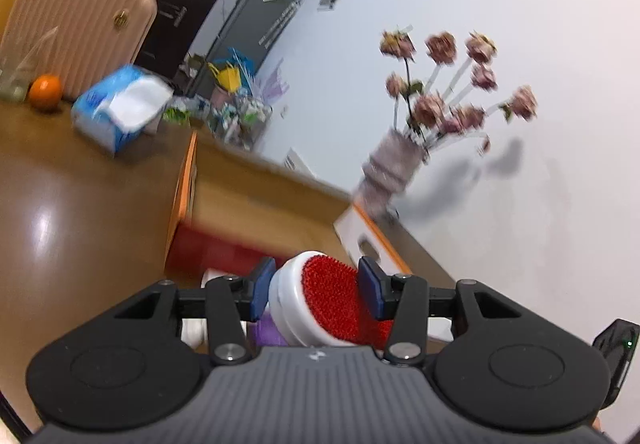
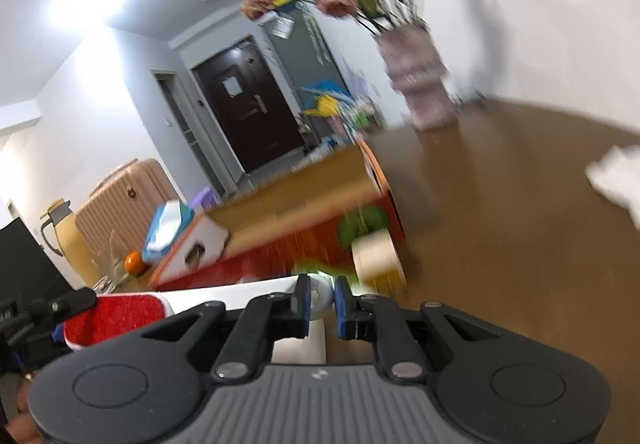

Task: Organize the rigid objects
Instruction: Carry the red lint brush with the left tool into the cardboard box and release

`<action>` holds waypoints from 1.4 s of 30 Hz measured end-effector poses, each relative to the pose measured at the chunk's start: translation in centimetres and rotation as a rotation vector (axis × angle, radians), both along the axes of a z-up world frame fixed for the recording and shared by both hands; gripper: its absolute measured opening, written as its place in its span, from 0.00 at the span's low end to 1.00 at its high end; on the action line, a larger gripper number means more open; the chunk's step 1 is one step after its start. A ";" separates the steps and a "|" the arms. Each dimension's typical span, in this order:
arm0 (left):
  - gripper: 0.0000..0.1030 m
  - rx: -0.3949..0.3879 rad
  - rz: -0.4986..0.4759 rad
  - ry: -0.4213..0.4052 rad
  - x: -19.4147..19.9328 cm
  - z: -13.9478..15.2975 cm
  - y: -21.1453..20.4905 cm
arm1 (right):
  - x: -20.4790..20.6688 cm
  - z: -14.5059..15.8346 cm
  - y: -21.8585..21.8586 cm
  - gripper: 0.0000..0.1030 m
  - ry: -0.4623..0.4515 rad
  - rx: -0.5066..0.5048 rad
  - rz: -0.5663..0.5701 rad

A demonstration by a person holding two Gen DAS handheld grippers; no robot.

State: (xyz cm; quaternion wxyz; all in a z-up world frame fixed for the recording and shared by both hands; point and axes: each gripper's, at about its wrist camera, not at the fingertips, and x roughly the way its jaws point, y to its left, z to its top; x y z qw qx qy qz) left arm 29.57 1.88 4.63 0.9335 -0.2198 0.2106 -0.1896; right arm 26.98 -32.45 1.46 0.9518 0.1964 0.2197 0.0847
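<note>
My left gripper (image 1: 316, 294) is shut on a white brush with a red bristle pad (image 1: 320, 300), held above the brown table. The same brush shows at the lower left of the right wrist view (image 2: 116, 318). My right gripper (image 2: 322, 304) is shut on a small white rounded object (image 2: 322, 294), blurred, with a green blur just above it. An open box with orange edges and a red inside (image 2: 312, 228) lies ahead; a white cup with a green top (image 2: 374, 244) stands by it.
A vase of pink flowers (image 1: 394, 164) stands by the white wall. A blue tissue pack (image 1: 120, 108), an orange (image 1: 45, 91) and a pink suitcase (image 1: 76, 24) are at the far left. White paper (image 2: 620, 180) lies on the table at right.
</note>
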 end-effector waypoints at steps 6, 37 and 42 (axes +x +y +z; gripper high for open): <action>0.45 0.061 0.052 -0.035 12.6 3.2 -0.9 | 15.2 2.8 -0.1 0.12 0.034 0.002 0.054; 0.87 0.342 0.134 0.019 18.9 6.5 0.3 | 24.6 6.5 5.8 0.51 0.042 -0.416 0.181; 0.92 0.403 0.133 -0.016 13.4 9.4 0.1 | 18.5 11.1 4.6 0.64 -0.006 -0.438 0.174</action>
